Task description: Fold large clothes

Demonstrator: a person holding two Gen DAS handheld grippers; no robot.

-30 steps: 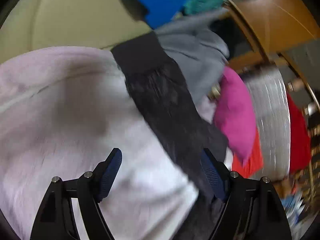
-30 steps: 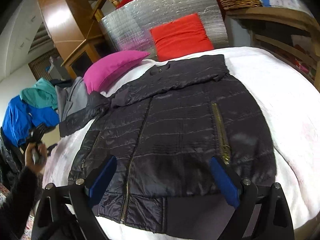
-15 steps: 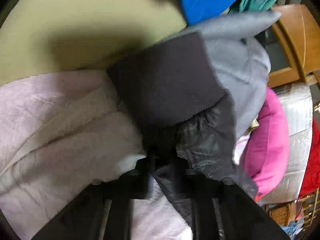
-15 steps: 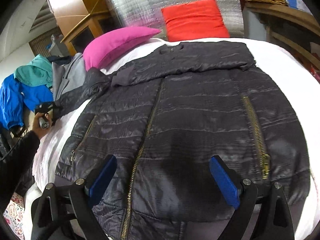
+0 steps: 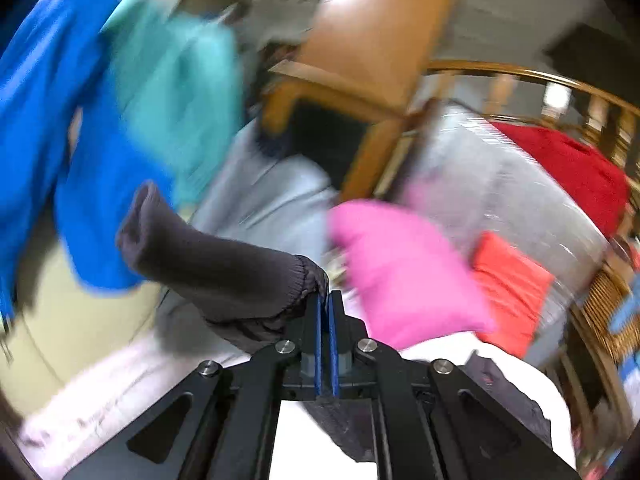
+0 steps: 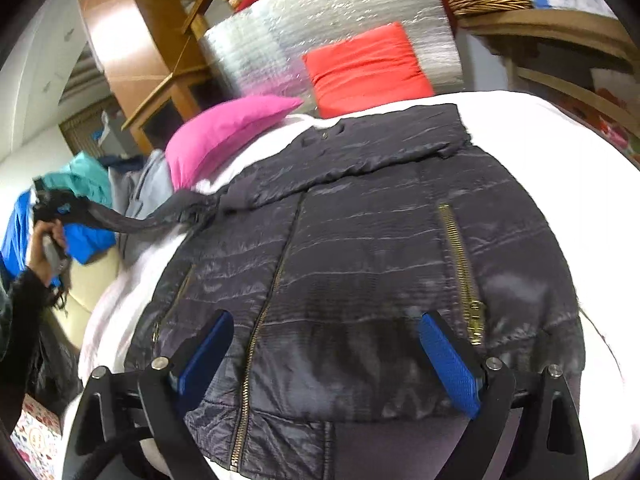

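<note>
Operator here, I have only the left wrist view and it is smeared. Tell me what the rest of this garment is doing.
Observer: The right wrist view shows the black puffer jacket lying front up on the white bed cover, zipped, collar toward the pillows.
Operator: Report where my sleeve goes.
Observer: The sleeve stretches off the jacket's shoulder out past the bed edge to the left gripper, lifted clear of the bed cover.
Operator: Give me the right gripper.
Observer: The right gripper is open over the jacket's hem, nothing between its pads.
Operator: Name what lies behind the collar.
Observer: A pink pillow and an orange-red cushion, both clear of the jacket.
</note>
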